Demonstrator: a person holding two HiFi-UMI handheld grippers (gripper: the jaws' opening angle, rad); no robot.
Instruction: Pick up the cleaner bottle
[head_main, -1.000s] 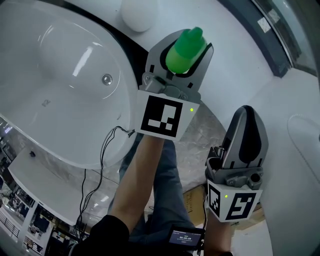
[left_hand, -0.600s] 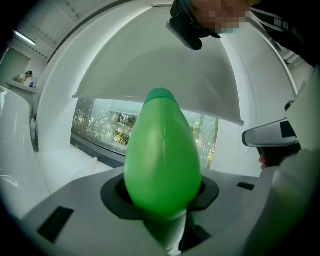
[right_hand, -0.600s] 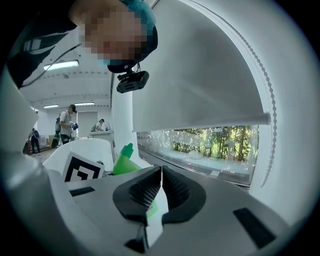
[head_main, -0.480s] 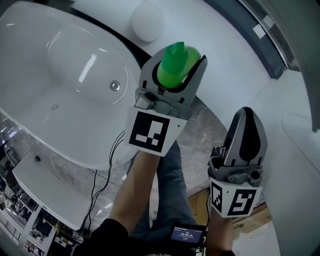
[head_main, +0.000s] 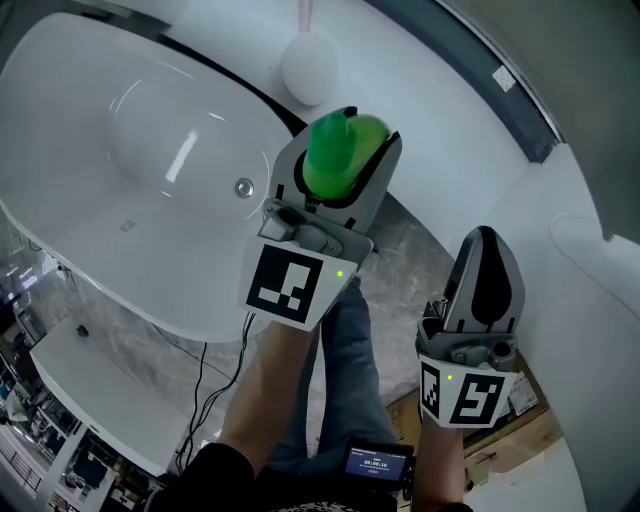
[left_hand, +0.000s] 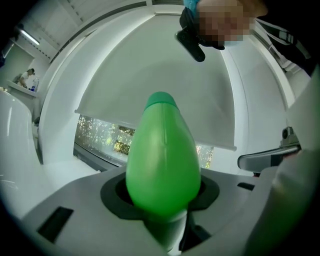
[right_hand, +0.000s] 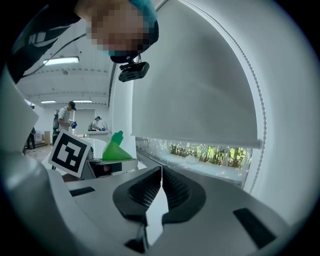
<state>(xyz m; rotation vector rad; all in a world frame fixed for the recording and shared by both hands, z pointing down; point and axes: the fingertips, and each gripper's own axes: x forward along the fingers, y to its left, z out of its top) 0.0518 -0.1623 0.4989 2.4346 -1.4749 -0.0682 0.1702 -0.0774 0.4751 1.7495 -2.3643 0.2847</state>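
Head view, bathtub (head_main: 100, 150), cleaner bottle (head_main: 335, 155), left gripper view, blind (left_hand: 125, 75)

The cleaner bottle (head_main: 335, 158) sits in the left hand-held gripper (head_main: 368, 125), right of a bathtub (head_main: 100, 235); the right hand-held gripper (head_main: 483, 238) is farther right; possibly a lamp (head_main: 308, 65) behind.

**Head view:** mounted high, facing steeply down. Both grippers are close below it, the left gripper (head_main: 350, 140) at picture left and the right gripper (head_main: 482, 242) at picture right, with a bathtub (head_main: 70, 110) farther down.

**Left gripper view:** set behind its own fingers, facing roughly level at a roller blind (left_hand: 150, 75). The cleaner bottle (left_hand: 162, 160) fills the near centre.

**Right gripper view:** same mounting, facing the same blind and the window strip (right_hand: 205, 152) below it.

**Shared:** the bottle appears in all three views. The head-mounted camera (right_hand: 132, 71) appears in both gripper views.
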